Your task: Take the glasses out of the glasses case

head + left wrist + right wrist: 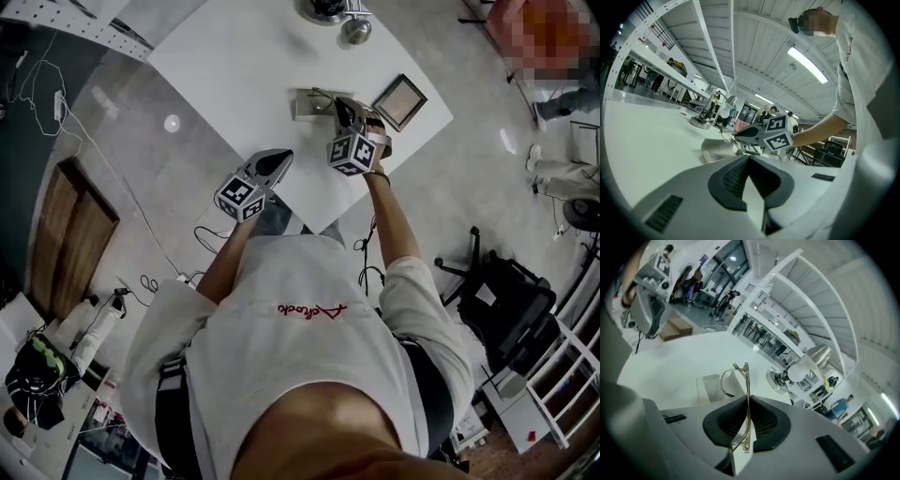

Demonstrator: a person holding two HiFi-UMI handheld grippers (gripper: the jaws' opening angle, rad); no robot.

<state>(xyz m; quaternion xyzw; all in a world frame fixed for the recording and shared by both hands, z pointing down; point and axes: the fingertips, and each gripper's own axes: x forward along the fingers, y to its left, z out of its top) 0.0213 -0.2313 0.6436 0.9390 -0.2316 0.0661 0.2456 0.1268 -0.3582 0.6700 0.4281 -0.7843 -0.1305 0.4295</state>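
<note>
Presently the right tool [749, 401] is clenched on the glasses [747, 380]. Its pads pinch one thin metal temple, and the round rim stands out ahead of the jaws. The pair appears to hang clear of the open white case [312, 101], which lies on the desk [234, 66] just beside that tool. The left tool [749, 158] sits near the desk's near corner, well apart from the case, with its jaws together and nothing between them.

Handling assessment:
- The frame looks like fine wire, so it is judged very light. Weight is no concern.
- The temple is likely springy and easily bent. A hard squeeze or a sideways pull could deform it or strain the hinge.
- Smooth, narrow metal gives the pads little purchase. Held by one temple alone, the frame can probably swing or slip.
- The lenses are judged fragile and prone to scratching. They should meet neither the pads nor the desk face-down.

Recommended hold: on the temple close to the hinge, or across the bridge, with light pressure. The pair should be set down with the temples underneath.
</note>
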